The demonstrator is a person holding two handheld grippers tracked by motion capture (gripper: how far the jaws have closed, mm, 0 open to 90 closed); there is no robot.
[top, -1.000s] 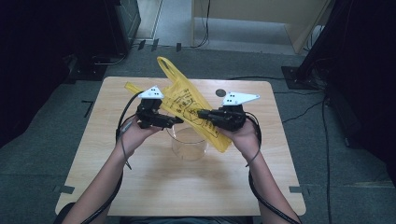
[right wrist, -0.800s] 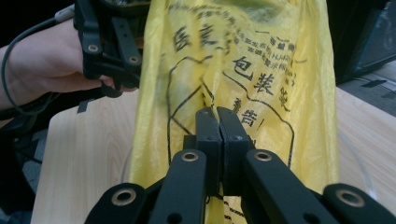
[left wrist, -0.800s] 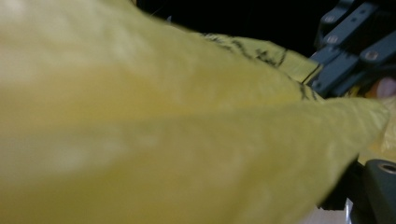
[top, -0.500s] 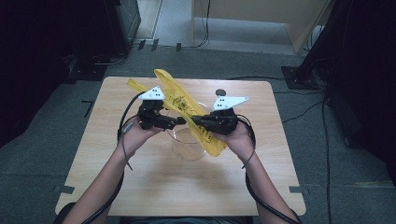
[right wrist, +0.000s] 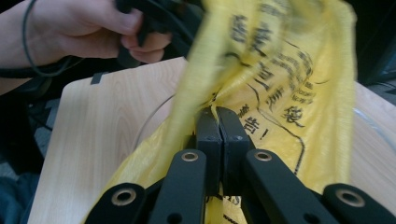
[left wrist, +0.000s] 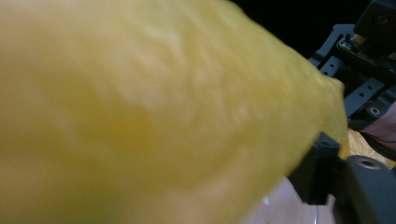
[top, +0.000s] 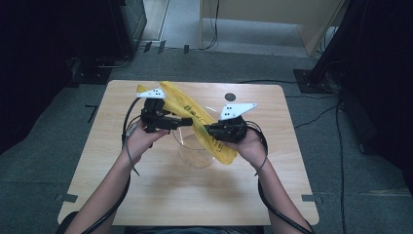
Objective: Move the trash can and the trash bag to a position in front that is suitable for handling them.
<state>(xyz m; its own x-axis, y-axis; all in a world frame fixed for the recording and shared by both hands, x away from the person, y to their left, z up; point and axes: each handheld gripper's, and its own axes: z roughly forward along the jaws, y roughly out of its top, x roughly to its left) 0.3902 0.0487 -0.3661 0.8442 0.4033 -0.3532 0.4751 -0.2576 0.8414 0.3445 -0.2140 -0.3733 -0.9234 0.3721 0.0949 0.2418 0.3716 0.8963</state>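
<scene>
- The work in hand was the handling of a yellow plastic bag [top: 195, 117] over a clear round container [top: 195, 152] near the middle of the wooden table [top: 146, 195]; by my reading the step was spreading the bag's mouth so that it could line the container.
- The bag hung stretched between the two grippers, running from about ten o'clock of the container down to about three o'clock, its lower end draped over the rim there.
- The right gripper [right wrist: 218, 122] was clamped tight on a fold of the bag; in the right gripper view its two jaws met with the printed yellow film pinched between them.
- The left gripper [top: 184, 122] sat at about eleven o'clock of the container, jaw tips against the bag. Its jaws had just been closing, yet whether they had taken hold of the film I could not tell: in the left gripper view, blurred yellow lay right against the lens.
- A small dark disc [top: 230, 97] lay on the table at about one o'clock, well apart from the work.
- The next move likely called for a sure left pinch on the opposite edge, then drawing the hands apart and lowering the opened bag into the container.
</scene>
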